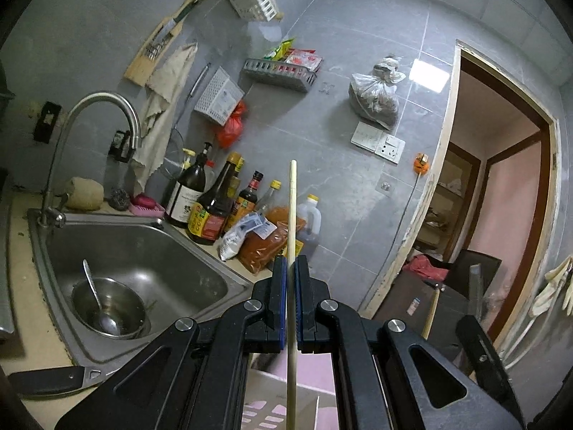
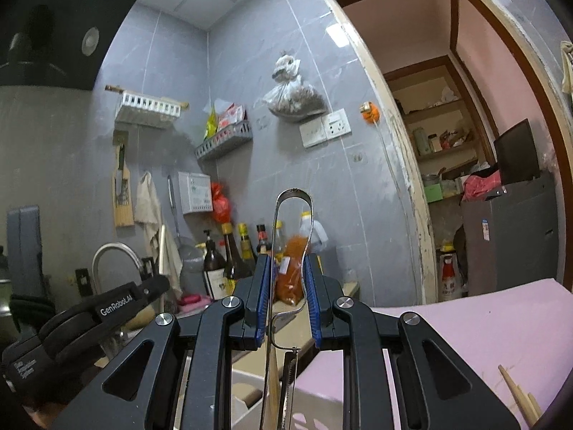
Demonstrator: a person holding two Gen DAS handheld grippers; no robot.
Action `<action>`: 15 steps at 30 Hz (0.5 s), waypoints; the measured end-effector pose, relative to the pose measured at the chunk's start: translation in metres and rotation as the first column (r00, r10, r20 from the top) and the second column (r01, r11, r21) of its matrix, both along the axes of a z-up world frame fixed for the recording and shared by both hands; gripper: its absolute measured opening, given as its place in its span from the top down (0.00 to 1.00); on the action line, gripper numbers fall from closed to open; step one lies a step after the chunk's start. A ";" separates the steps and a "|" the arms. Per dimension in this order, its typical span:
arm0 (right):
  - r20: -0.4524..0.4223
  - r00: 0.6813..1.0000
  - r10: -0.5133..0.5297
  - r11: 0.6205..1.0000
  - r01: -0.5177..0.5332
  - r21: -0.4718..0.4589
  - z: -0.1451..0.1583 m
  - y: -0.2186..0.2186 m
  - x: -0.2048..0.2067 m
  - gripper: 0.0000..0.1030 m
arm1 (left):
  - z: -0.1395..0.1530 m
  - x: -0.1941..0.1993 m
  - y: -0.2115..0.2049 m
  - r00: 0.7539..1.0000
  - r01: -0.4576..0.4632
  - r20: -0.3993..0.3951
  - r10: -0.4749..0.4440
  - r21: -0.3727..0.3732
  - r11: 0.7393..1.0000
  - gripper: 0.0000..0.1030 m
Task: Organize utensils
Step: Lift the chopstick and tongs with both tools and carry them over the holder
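Level, both hand-held grippers (image 1: 294, 268) (image 2: 286, 268) grip utensils.

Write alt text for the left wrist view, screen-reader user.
The left gripper has its fingers shut on a single wooden chopstick that stands upright. To the left, below it, a steel sink holds a metal bowl with a spoon in it; sauce bottles line the grey tiled wall.
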State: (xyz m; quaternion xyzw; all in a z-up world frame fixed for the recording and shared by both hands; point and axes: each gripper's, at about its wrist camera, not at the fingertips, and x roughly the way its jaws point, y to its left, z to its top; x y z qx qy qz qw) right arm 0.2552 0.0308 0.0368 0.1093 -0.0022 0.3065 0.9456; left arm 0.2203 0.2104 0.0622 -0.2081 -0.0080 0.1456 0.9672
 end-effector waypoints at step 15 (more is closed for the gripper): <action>-0.088 0.996 0.028 0.996 -0.035 -0.081 -0.019 0.005 0.006 0.84 | -0.020 0.004 -0.027 0.997 0.013 -0.082 -0.006 0.079 0.997 0.98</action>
